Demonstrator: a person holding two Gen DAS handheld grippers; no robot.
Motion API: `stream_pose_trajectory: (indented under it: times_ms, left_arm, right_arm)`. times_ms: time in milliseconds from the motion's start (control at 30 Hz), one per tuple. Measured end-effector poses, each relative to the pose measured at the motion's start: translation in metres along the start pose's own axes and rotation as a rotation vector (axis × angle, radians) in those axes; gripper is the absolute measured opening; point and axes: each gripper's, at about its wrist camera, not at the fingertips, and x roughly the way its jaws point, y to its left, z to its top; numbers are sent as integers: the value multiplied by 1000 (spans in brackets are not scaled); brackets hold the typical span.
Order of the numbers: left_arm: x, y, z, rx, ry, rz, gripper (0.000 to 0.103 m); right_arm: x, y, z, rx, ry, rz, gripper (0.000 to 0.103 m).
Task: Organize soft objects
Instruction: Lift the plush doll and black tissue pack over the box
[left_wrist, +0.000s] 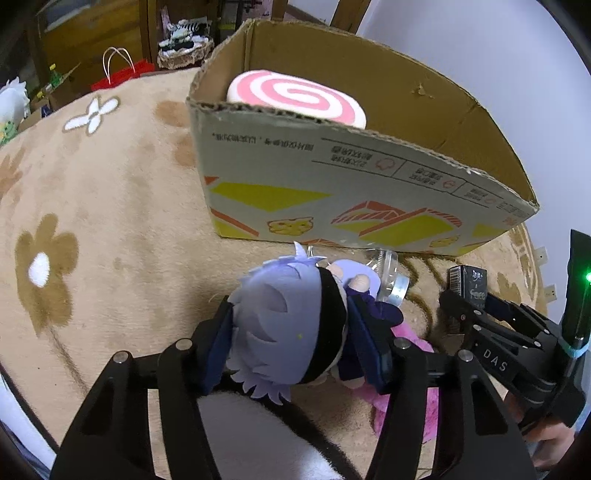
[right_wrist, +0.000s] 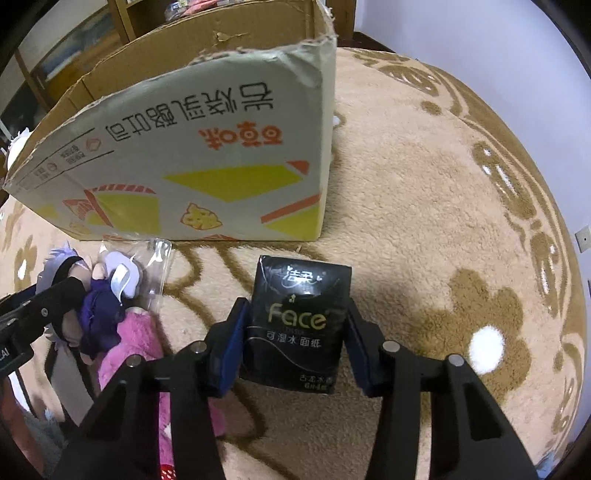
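Note:
My left gripper (left_wrist: 291, 328) is shut on a purple-haired plush doll (left_wrist: 284, 325) with a black band, just in front of the cardboard box (left_wrist: 332, 184). My right gripper (right_wrist: 295, 332) is shut on a black "Face" tissue pack (right_wrist: 299, 317), held above the rug near the box's right corner (right_wrist: 258, 155). The pack also shows in the left wrist view (left_wrist: 469, 288), and the doll in the right wrist view (right_wrist: 99, 295). A pink-and-white swirl cushion (left_wrist: 295, 96) lies inside the box at its left end.
A pink plush (right_wrist: 125, 354) and a grey-white plush (left_wrist: 251, 435) lie on the tan flower rug (right_wrist: 424, 221) below the doll. A clear plastic wrapper (right_wrist: 155, 266) lies by the box. A red bag (left_wrist: 122, 74) and shelves stand beyond the rug.

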Motion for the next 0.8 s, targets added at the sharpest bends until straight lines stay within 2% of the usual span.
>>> stream_pose_trajectory:
  times_ms: [100, 167, 300, 467, 567, 800]
  left_arm:
    - [-6, -2, -1, 22, -24, 23, 58]
    - [-20, -21, -5, 37, -45, 43, 58]
    - [-32, -31, -11, 84, -97, 89, 58]
    - [-50, -40, -15, 117, -165, 109, 58]
    - [-65, -45, -21, 121, -215, 123, 58]
    - [-101, -50, -26, 129, -389, 176, 58]
  right_arm:
    - [-6, 1, 1, 17, -9, 27, 51]
    - [-16, -3, 5, 33, -35, 41, 51]
    - [-40, -2, 4, 31, -105, 48, 51]
    - [-76, 3, 0, 15, -210, 48, 51]
    - [-90, 3, 1, 13, -265, 50, 51]
    - [-117, -3, 8, 11, -378, 75, 51]
